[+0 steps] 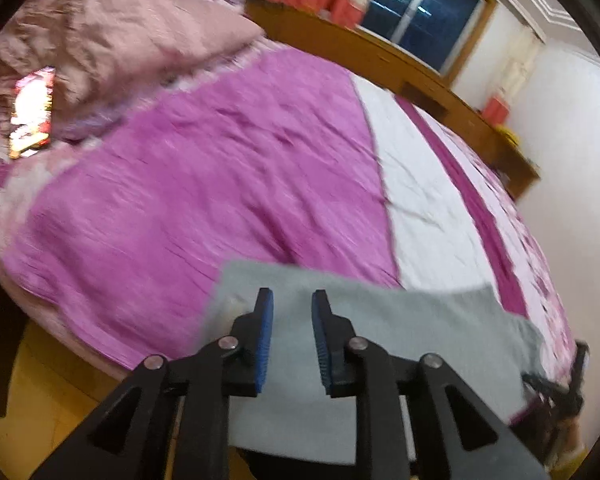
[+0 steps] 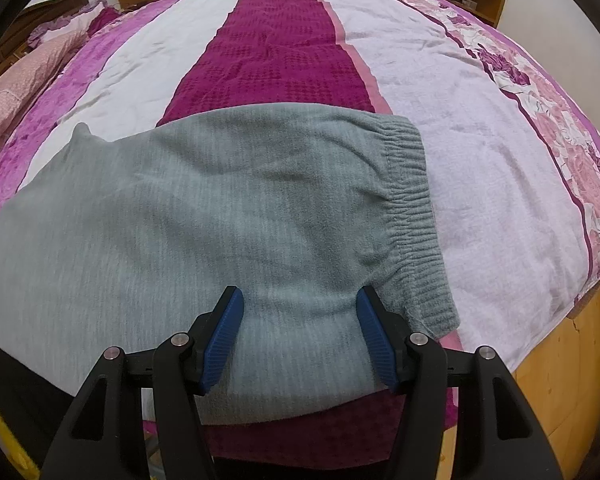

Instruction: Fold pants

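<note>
Grey fleece pants (image 2: 204, 216) lie flat across the near edge of the bed, with the ribbed elastic waistband (image 2: 412, 216) at the right. My right gripper (image 2: 300, 300) is open above the pants near the waistband, its blue pads apart and holding nothing. In the left wrist view the leg end of the pants (image 1: 380, 340) lies under my left gripper (image 1: 292, 300), which is open with a narrower gap and empty. The right gripper shows at that view's right edge (image 1: 568, 384). The left wrist view is blurred.
The bed carries a striped cover, pink-purple (image 1: 200, 180), white (image 2: 480, 140) and dark magenta (image 2: 284, 60). A pink pillow (image 1: 112, 36) lies at the head. A wooden headboard shelf (image 1: 420, 80) and a window (image 1: 424, 12) stand behind. Wooden floor (image 2: 560, 392) shows beside the bed.
</note>
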### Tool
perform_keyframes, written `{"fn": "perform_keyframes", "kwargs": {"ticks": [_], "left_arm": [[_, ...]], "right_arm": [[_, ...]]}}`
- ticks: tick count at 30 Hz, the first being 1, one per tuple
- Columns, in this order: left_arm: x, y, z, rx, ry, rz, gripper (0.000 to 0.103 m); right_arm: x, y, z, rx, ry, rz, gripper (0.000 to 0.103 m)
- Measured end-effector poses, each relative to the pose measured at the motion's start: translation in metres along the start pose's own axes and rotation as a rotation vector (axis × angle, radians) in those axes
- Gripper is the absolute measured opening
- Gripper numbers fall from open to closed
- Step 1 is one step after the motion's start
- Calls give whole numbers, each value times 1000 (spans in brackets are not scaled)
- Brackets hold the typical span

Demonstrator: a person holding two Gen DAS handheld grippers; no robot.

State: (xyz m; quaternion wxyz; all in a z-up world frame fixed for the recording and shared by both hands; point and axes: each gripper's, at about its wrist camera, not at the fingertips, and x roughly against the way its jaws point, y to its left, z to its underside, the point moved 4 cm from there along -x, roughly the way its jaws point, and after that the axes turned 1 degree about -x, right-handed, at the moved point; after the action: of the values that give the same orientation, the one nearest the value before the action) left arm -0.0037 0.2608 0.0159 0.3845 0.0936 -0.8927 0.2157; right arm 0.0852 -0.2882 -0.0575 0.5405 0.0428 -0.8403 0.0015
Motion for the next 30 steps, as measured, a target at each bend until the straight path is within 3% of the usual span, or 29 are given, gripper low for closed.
{"fn": "perform_keyframes", "kwargs": {"ticks": [1,4,6,11,16,23,25,28,29,30], "left_arm": [[-1,7,-5,20,-6,-12,30],[-16,31,-10,108,23,-33,30],[-28,34,-9,136,56,-10,30],[-30,16,4,58,53,0,30],[-33,3,18,-10,58,-43,30],[-41,5,20,6,68,-63,30],[-42,4,17,12,72,-54,30],[-47,4,13,36,77,-16,30],[-48,5,11,58,71,-8,29],[-47,6,9,70,63,-3,15]], "right_arm": [[0,1,0,0,0,0,53],[0,0,0,0,-2,3,53],[0,0,0,0,-2,2,53],[0,0,0,2,0,5,53],[0,0,0,2,0,6,53],[2,1,0,6,7,12,53],[5,6,-4,41,30,30,53],[17,22,-15,109,21,-15,53],[21,29,-19,123,14,-41,53],[24,35,-24,134,7,-62,53]]}}
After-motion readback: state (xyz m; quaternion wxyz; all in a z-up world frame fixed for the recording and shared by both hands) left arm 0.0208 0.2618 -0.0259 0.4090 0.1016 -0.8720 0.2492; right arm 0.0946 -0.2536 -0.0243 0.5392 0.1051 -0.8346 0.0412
